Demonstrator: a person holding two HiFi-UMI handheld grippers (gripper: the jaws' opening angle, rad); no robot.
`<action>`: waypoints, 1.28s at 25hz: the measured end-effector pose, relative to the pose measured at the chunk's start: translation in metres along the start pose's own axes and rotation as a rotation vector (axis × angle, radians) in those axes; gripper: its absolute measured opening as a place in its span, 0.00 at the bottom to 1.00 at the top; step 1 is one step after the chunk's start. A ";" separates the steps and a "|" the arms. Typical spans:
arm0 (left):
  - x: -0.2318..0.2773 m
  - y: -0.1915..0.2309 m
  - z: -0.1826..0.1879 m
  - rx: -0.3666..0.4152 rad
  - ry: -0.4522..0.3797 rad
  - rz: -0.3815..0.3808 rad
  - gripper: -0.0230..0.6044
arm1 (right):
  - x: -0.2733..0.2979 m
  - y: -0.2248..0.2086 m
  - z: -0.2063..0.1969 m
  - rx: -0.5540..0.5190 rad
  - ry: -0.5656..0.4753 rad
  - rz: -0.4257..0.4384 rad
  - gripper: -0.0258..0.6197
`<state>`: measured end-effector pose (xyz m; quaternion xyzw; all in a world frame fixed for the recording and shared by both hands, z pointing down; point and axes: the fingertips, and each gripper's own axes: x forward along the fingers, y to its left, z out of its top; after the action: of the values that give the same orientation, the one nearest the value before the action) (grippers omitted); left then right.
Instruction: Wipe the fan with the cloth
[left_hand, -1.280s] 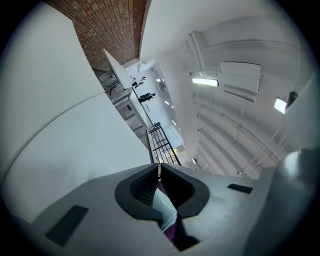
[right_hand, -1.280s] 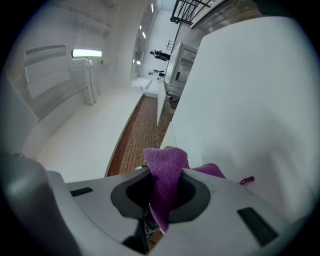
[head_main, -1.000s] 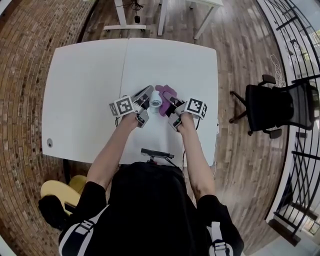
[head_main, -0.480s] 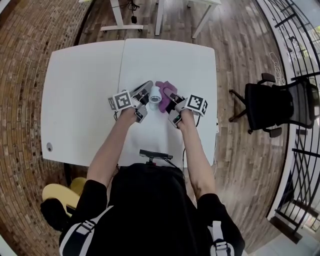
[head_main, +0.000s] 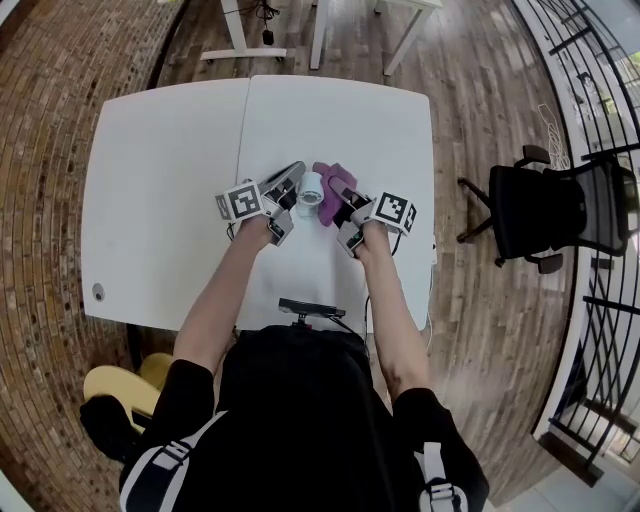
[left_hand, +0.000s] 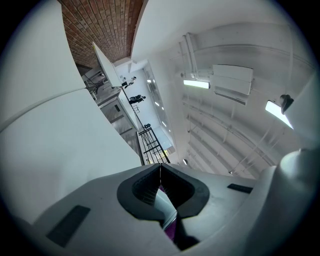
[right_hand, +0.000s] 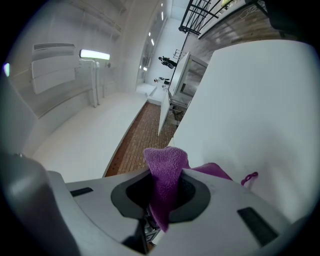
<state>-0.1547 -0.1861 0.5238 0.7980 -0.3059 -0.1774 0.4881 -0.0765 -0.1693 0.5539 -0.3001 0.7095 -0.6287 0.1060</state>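
Pinching the purple cloth (right_hand: 167, 167) in the right fingers (right_hand: 215, 210), just beside the small white fan (head_main: 311, 187) and closed left fingers (left_hand: 110, 220).

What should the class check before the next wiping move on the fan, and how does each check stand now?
1. The cloth is clamped in the right hand-held gripper: ok.
2. The left hand-held gripper is shut, tips together: ok.
3. The fan sits between both hand-held grippers: ok.
4. The left hand-held gripper steadies the fan: cannot tell.
5. The cloth touches the fan: cannot tell.
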 end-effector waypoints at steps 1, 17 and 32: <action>-0.002 0.000 0.000 0.005 -0.002 0.001 0.05 | -0.001 0.000 0.000 -0.002 -0.004 0.000 0.13; -0.008 -0.005 -0.008 0.028 -0.005 0.017 0.05 | -0.008 0.003 -0.006 -0.042 -0.017 0.013 0.13; -0.086 -0.012 -0.021 0.163 -0.008 0.112 0.05 | -0.116 -0.046 0.011 -0.055 -0.160 -0.116 0.13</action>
<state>-0.2033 -0.1119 0.5216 0.8161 -0.3653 -0.1277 0.4293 0.0356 -0.1147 0.5695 -0.3926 0.6972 -0.5882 0.1176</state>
